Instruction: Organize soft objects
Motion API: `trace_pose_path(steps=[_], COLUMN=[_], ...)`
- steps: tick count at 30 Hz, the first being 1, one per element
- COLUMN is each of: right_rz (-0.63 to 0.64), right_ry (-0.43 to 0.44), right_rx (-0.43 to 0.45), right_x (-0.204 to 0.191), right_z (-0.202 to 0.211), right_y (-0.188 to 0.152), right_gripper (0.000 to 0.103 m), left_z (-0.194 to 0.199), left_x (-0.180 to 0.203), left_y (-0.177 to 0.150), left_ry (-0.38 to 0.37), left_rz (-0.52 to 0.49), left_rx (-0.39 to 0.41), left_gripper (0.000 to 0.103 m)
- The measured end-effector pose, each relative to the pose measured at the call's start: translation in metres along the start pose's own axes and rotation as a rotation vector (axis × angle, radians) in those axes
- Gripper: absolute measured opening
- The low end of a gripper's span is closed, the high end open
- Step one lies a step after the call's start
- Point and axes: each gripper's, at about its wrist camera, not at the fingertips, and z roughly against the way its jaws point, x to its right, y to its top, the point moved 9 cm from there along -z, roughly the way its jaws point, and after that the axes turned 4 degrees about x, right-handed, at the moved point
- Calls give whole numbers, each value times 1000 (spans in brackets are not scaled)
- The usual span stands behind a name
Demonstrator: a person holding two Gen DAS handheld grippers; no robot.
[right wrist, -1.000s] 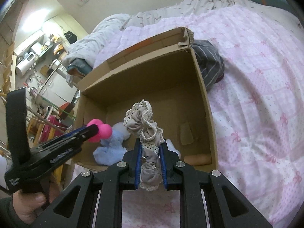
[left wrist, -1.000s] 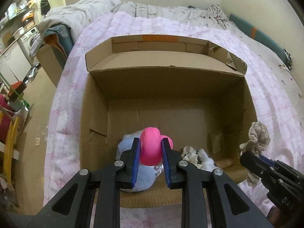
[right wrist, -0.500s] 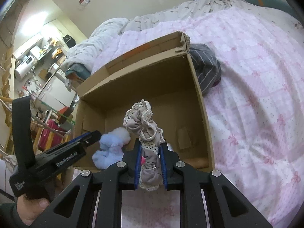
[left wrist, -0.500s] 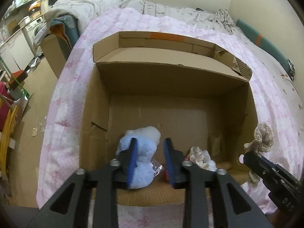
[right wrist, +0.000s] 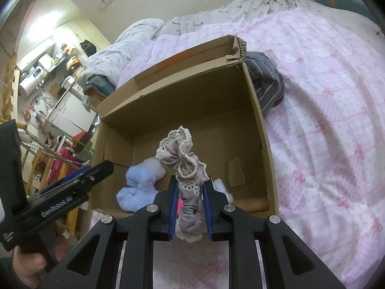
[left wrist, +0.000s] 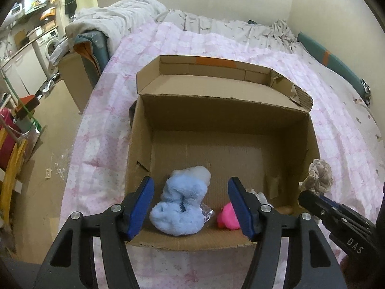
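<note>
An open cardboard box (left wrist: 223,120) lies on a pink bed. Inside near the front are a blue plush toy (left wrist: 179,207), a pink soft toy (left wrist: 227,218) and a white soft thing (left wrist: 258,195). My left gripper (left wrist: 191,204) is open and empty above the box's front edge. My right gripper (right wrist: 190,207) is shut on a grey scrunchie with lace trim (right wrist: 180,159), held over the box's front edge. The scrunchie (left wrist: 317,177) and the right gripper (left wrist: 336,219) also show at the right of the left wrist view. The box (right wrist: 182,110) and blue plush (right wrist: 139,185) show in the right wrist view.
The pink bedspread (right wrist: 324,96) stretches to the right. A grey striped garment (right wrist: 264,82) lies against the box's far right corner. A rumpled duvet (left wrist: 115,21) is at the bed's head. To the left are the floor (left wrist: 48,144) and household clutter.
My left gripper has opened wide and let go of the pink soft toy, which now lies in the box beside the blue plush. The right gripper still holds the scrunchie.
</note>
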Motion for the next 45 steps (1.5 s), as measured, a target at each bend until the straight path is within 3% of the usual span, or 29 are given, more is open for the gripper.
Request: trace_pose_path(steps=[3, 4, 5, 11, 15, 18, 20, 26, 33, 39, 45], right_rz=[6, 11, 13, 41, 126, 138, 125, 177, 255, 280, 261], right_ry=[5, 5, 9, 42, 21, -3, -3, -56, -84, -122, -163], right_rx=[21, 31, 48, 112, 204, 239, 261, 297, 336, 328, 305], right_x=[-3, -5, -7, -26, -46, -51, -52, -59, -69, -58, -48], right_z=[4, 6, 9, 32, 63, 81, 93, 115, 131, 119, 105], right_y=[3, 4, 6, 13, 21, 22, 21, 12, -6, -30, -27], right_gripper=[43, 63, 71, 71, 78, 90, 103, 103, 103, 103, 103], left_z=[7, 10, 13, 44, 73, 93, 104, 126, 127, 123, 116], left_x=[-2, -3, -3, -8, -18, -23, -26, -33, -38, -41, -45], left_y=[1, 2, 2, 6, 9, 8, 5, -13, -44, -46, -47], left_ry=[-4, -5, -4, -13, -20, -23, -23, -39, -35, -33, -31], left_rz=[-3, -10, -16, -36, -28, -36, -42, -41, -42, -34, -25], left_rx=[14, 25, 33, 96, 159, 197, 213, 234, 255, 281, 267], left_gripper=[61, 61, 61, 61, 61, 61, 69, 93, 96, 102, 103])
